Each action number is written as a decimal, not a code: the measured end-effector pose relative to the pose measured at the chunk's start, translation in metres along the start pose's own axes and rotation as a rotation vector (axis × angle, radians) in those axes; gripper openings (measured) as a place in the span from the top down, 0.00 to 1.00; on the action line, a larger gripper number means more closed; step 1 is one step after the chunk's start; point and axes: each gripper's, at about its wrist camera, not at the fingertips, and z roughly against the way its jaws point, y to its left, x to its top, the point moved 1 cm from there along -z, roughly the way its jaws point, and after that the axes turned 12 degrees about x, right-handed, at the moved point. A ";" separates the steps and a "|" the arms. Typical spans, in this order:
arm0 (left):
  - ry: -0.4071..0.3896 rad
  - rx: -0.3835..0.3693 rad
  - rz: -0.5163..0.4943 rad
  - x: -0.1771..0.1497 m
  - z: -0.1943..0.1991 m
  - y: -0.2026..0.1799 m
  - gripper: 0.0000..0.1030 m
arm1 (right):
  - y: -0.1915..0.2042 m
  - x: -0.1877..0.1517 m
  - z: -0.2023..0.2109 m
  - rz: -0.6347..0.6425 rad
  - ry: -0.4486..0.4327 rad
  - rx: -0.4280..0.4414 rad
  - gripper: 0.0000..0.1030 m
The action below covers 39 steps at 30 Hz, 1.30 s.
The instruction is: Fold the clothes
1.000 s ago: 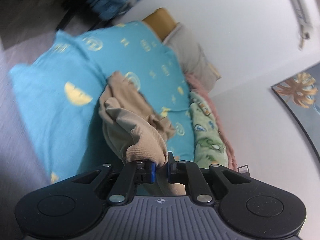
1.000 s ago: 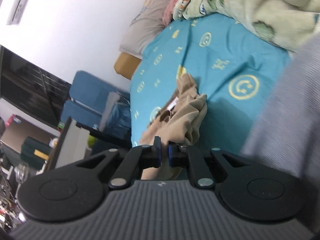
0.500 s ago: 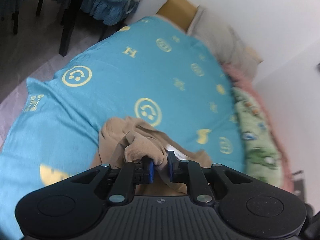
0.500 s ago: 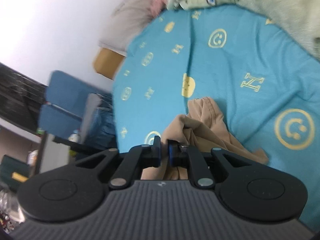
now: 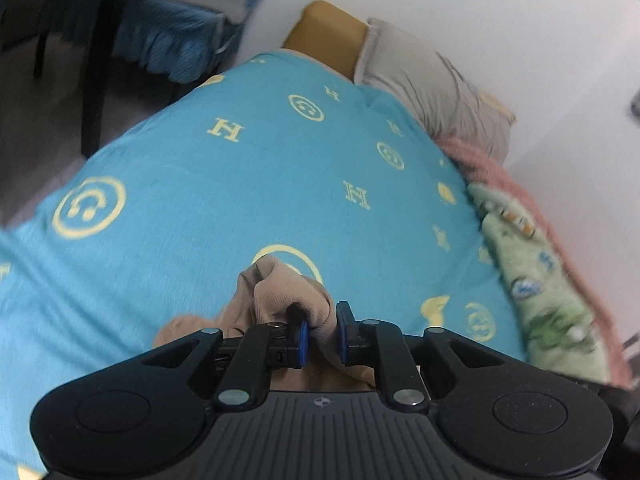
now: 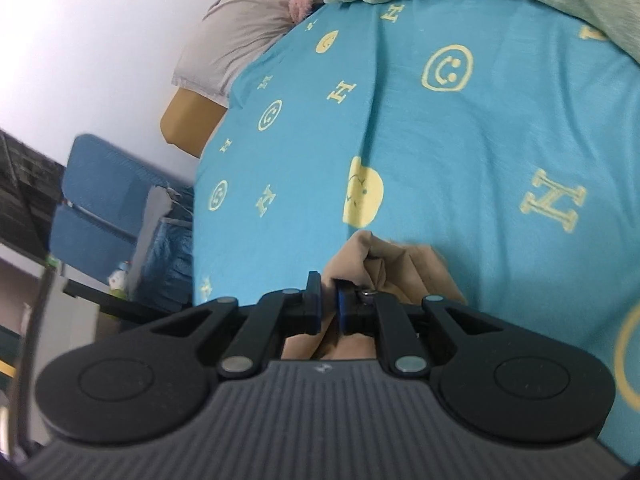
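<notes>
We hold the tan garment (image 5: 288, 296) in both grippers, bunched up over the blue patterned bedsheet (image 5: 240, 184), toward the near edge of the bed and well apart from the grey pillow (image 5: 432, 88) at the far end. Our left gripper (image 5: 322, 334) pinches a thick fold of the ribbed fabric between its blue pads, which stand a little apart around the cloth. Our right gripper (image 6: 328, 306) has its jaws nearly pressed together on a thinner edge of the same garment (image 6: 384, 264). The green printed blanket (image 5: 540, 288) lies along the bed's right edge in the left wrist view. We judge this to be an early step: carrying the garment over the sheet to lay it out. Next we should draw the two grippers apart to stretch the fabric, then lower it flat on the open middle of the bed before any fold
</notes>
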 end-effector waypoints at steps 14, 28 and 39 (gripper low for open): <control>-0.061 -0.071 -0.167 -0.015 0.010 -0.016 0.11 | 0.030 -0.015 0.010 0.242 0.086 0.173 0.09; 0.022 0.079 -0.355 -0.055 -0.012 -0.004 0.03 | 0.023 -0.044 -0.020 0.562 0.261 -0.042 0.58; -0.027 0.109 -0.358 -0.064 0.024 0.002 0.04 | 0.036 -0.062 0.001 0.672 0.237 -0.084 0.58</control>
